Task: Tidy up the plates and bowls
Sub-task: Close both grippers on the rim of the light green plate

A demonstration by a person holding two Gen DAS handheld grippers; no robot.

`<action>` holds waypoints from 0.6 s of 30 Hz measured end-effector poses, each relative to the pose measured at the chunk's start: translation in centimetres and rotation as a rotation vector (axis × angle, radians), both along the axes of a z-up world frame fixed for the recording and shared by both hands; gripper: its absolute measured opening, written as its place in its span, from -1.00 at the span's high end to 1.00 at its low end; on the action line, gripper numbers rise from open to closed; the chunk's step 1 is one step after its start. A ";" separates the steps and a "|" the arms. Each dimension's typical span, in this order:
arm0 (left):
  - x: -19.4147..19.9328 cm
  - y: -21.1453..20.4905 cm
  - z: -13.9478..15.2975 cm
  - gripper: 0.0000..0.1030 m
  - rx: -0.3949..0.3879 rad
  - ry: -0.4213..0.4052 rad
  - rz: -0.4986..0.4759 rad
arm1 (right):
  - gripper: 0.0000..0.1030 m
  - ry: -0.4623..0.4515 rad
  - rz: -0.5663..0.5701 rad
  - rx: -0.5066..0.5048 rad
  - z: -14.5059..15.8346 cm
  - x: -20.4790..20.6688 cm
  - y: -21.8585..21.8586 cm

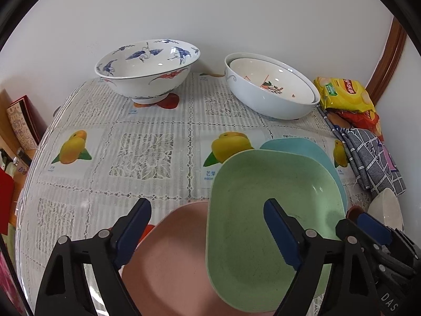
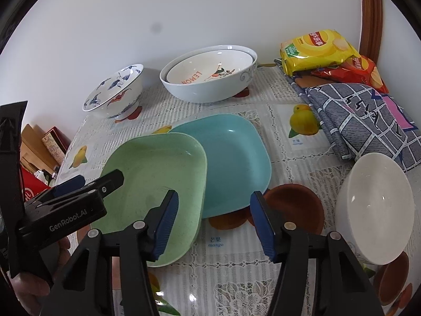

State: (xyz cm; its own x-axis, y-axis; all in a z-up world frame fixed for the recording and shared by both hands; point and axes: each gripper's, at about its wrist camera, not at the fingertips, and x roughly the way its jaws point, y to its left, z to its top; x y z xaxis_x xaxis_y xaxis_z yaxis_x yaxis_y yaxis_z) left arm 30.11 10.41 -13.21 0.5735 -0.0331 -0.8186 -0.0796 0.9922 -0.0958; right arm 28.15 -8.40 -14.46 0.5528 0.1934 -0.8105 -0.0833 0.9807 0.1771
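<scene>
Three rounded-square matte plates (image 2: 158,173), glossy bowls (image 2: 210,79)

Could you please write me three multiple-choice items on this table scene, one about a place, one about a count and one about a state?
1. Where does the green plate lie?
A. inside the crane bowl
B. overlapping the blue plate's edge
C. on the chip bags

2. How many chip bags are there?
A. one
B. two
C. four

3. How are the right gripper's fingers?
A. open, holding nothing
C. shut on the white bowl
B. shut on the cloth

Answers:
1 B, its rim covers the near edge of the blue plate.
2 B, a yellow bag sits on a red bag.
3 A, the tablecloth shows in the wide gap between the fingers.
</scene>
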 end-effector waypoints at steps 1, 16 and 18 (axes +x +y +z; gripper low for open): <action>0.1 -0.1 -0.2 -0.62 0.000 0.001 -0.005 | -0.07 0.003 0.003 -0.001 -0.2 0.1 0.2; -1.0 -0.7 -1.4 0.50 -0.051 0.027 -0.057 | 0.78 0.020 0.015 0.022 -1.9 0.5 1.1; -1.3 -0.9 -1.3 0.55 -0.039 0.024 -0.059 | 0.80 0.017 0.017 0.037 -1.9 0.3 1.1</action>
State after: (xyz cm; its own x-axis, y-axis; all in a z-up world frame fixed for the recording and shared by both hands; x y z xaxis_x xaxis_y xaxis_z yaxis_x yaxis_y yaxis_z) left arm 28.77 9.47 -14.48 0.5495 -0.0987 -0.8296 -0.0238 0.9907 -0.1336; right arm 28.43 -7.33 -16.33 0.5355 0.2329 -0.8118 -0.0963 0.9718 0.2152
